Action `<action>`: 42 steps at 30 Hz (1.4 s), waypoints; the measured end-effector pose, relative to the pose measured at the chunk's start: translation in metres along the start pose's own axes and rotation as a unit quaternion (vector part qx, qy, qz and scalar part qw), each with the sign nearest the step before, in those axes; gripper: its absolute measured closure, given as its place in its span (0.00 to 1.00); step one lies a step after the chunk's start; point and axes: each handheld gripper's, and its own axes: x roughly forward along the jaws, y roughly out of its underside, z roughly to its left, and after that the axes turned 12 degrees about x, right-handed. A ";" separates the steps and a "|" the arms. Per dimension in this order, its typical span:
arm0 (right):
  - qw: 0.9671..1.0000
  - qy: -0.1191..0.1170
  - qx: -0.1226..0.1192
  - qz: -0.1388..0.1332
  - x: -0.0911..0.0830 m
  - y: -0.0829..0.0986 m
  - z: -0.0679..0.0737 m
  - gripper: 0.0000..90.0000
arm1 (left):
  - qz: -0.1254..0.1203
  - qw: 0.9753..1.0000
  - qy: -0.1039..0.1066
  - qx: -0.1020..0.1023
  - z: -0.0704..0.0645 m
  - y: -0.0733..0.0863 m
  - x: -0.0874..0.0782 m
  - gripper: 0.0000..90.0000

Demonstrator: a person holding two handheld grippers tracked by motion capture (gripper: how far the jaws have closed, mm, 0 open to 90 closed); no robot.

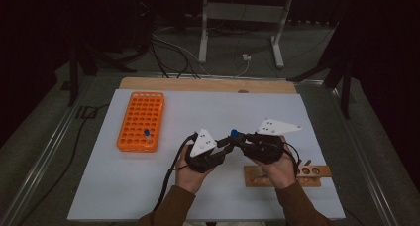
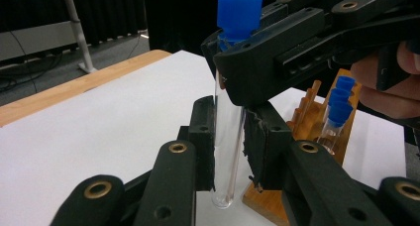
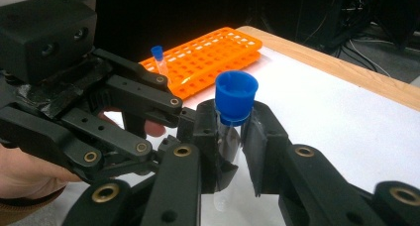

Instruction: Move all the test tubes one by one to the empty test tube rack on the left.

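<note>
A clear test tube with a blue cap (image 1: 234, 134) hangs upright above the middle of the white table, with both grippers on it. My left gripper (image 2: 229, 146) is shut on the lower part of the glass (image 2: 228, 137), its pads pressing both sides. My right gripper (image 3: 230, 137) grips the tube just under the blue cap (image 3: 236, 97). In the high view the left gripper (image 1: 229, 141) and the right gripper (image 1: 238, 137) meet tip to tip. The tube's rounded bottom hangs free above the table.
An orange tube rack (image 1: 141, 121) lies at the back left with one blue-capped tube (image 1: 146, 133) standing in it. A wooden rack (image 1: 317, 172) sits under my right hand, holding several blue-capped tubes (image 2: 339, 107). A wooden strip (image 1: 208, 84) edges the far side.
</note>
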 end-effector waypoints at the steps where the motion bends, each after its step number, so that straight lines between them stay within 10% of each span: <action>1: 1.000 0.000 0.000 0.001 0.000 0.000 0.000 0.86 | 0.000 1.000 0.000 0.002 0.000 0.000 0.000 0.85; 6: 1.000 -0.006 0.000 -0.002 -0.002 0.000 0.000 0.84 | -0.004 1.000 -0.006 0.009 -0.002 -0.001 -0.002 0.87; 15: 1.000 -0.003 0.004 -0.018 -0.018 0.000 -0.009 0.46 | 0.000 0.999 -0.032 -0.015 0.011 0.003 -0.012 0.87; 25: 0.997 0.064 0.022 -0.048 -0.041 0.016 -0.027 0.06 | -0.005 0.998 -0.056 -0.039 0.024 0.012 -0.035 0.87; 42: 0.992 0.102 0.030 -0.061 -0.071 0.029 -0.048 0.00 | -0.011 0.994 -0.090 -0.056 0.046 0.030 -0.078 0.87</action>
